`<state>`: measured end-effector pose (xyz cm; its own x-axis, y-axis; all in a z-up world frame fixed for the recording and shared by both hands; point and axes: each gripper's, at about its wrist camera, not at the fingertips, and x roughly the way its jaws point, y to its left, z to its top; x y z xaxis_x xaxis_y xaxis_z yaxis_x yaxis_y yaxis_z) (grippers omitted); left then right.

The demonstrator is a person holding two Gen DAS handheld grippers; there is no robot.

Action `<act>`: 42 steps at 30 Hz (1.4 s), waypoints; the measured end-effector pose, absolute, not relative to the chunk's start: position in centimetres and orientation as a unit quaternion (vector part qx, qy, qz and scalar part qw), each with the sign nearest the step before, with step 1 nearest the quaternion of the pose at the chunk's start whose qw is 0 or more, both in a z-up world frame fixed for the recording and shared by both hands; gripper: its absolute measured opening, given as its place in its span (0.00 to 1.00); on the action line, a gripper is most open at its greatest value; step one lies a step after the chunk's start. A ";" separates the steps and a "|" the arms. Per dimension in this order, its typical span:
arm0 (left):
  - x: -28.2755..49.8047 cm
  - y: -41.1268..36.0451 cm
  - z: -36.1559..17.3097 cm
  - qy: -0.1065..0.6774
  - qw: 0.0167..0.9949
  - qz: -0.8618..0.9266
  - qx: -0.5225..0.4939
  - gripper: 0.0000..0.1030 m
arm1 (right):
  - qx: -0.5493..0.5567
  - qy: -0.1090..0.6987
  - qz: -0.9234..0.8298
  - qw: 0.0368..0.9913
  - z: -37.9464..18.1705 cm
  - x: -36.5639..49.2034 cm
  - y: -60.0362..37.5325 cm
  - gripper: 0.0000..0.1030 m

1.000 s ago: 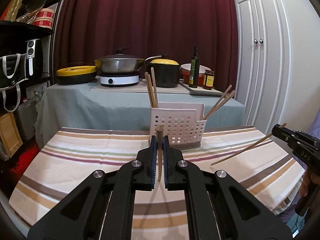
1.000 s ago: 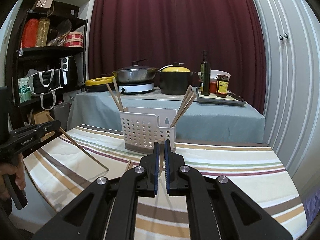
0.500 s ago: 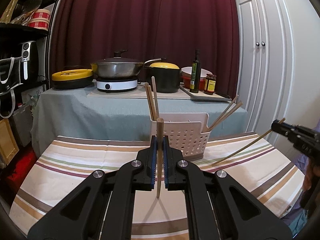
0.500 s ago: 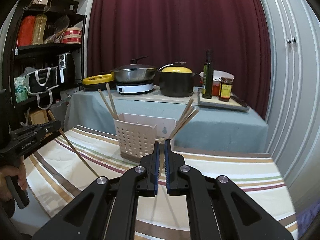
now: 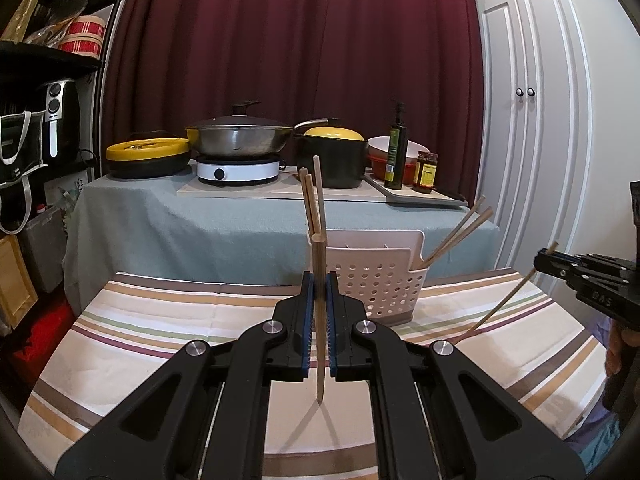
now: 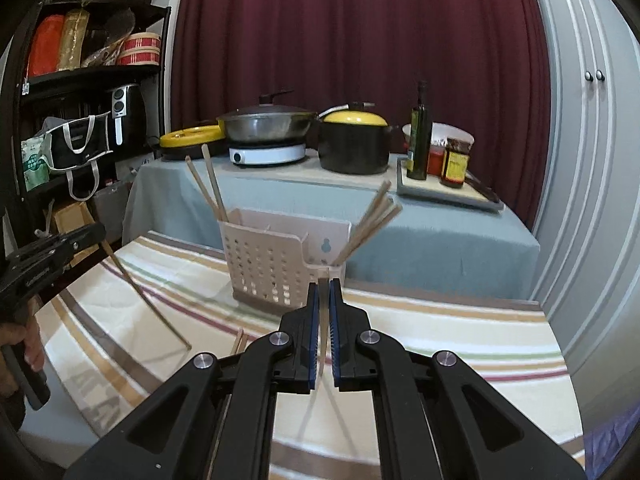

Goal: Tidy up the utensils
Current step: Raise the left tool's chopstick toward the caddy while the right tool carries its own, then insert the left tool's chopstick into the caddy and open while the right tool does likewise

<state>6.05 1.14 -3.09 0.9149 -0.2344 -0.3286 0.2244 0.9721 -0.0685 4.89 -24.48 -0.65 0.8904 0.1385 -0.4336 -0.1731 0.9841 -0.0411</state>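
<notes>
Both grippers had advanced toward the white perforated plastic utensil caddy (image 5: 378, 280) since the earlier frame. Left gripper (image 5: 319, 300) fingers were clenched on an upright light wooden chopstick (image 5: 319, 312), its lower tip above the striped cloth-covered bench (image 5: 160, 332). Right gripper (image 6: 323, 312) fingers were clenched on a second wooden chopstick (image 6: 322, 344). More chopsticks stood tilted in the caddy's left and right compartments.

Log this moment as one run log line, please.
left gripper: shut on wooden chopstick | right gripper: shut on second wooden chopstick | white perforated plastic utensil caddy: chopsticks inside
</notes>
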 end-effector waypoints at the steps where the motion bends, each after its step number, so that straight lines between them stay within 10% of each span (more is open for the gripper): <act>1: 6.2 1.2 -3.0 0.170 0.978 -0.118 -0.016 0.06 | -0.041 0.212 0.080 0.973 -0.7 5.2 -24.3 0.05; 28: 11.1 -2.3 9.2 0.028 0.985 -0.170 -0.008 0.06 | -0.011 0.071 0.110 0.991 9.3 8.8 -24.8 0.05; 42: 18.6 -3.9 5.4 0.076 0.985 -0.152 -0.004 0.06 | -0.005 0.132 0.099 0.986 5.2 15.6 -24.2 0.05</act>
<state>18.58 -3.93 5.37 0.9424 -0.3000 -0.1477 0.2987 0.9538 -0.0314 15.65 -24.18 5.17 0.9454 0.1933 -0.2624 -0.1962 0.9804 0.0153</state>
